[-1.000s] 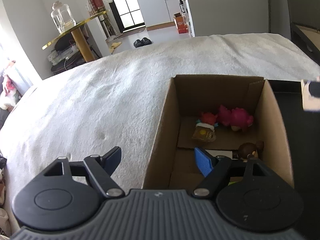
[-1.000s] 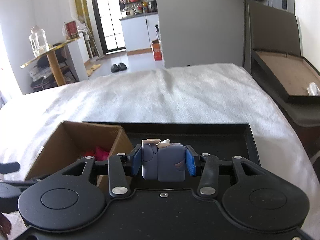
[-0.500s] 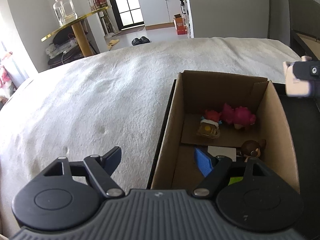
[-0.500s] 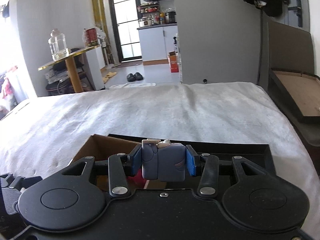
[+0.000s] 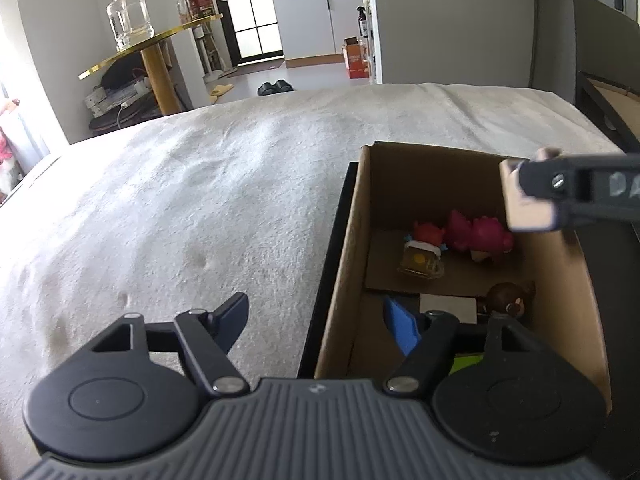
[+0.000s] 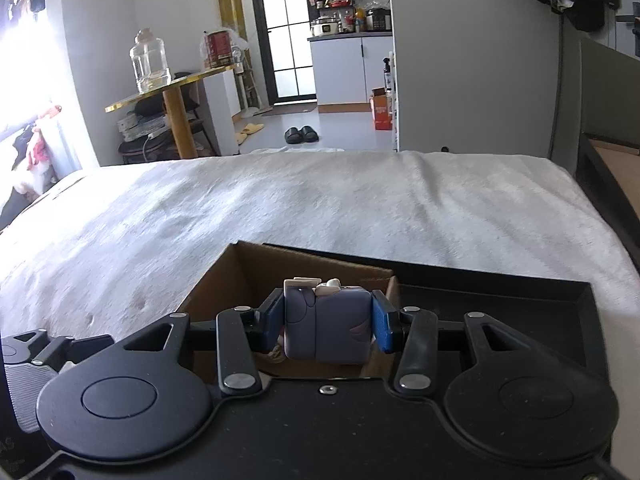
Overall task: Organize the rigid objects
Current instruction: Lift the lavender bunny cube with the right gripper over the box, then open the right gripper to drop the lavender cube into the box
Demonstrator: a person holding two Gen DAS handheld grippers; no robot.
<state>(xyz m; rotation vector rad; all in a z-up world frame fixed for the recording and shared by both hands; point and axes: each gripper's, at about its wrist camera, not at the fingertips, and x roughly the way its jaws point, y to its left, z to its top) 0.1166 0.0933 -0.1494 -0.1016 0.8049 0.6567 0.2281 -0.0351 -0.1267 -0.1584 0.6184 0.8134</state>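
Since a second ago my right gripper (image 6: 327, 325) has swung left from over the black tray (image 6: 520, 292) to above the open brown cardboard box (image 6: 248, 268); in the left wrist view it now pokes in over the box's far right wall. Its jaws are clamped on the small grey-blue blocky figurine (image 6: 326, 326), held by its two flat sides so it hangs square for what I judge is a drop into the box. Figurine: boxy, matte, pale bits on top. My left gripper (image 5: 316, 320) hovers at the near left box wall, jaws wide and holding nothing, straddling that wall, probably to steady it. Already inside: a magenta spiky toy (image 5: 478, 234), a red-topped yellow toy (image 5: 422, 252), a brown round-headed figure (image 5: 506, 298).
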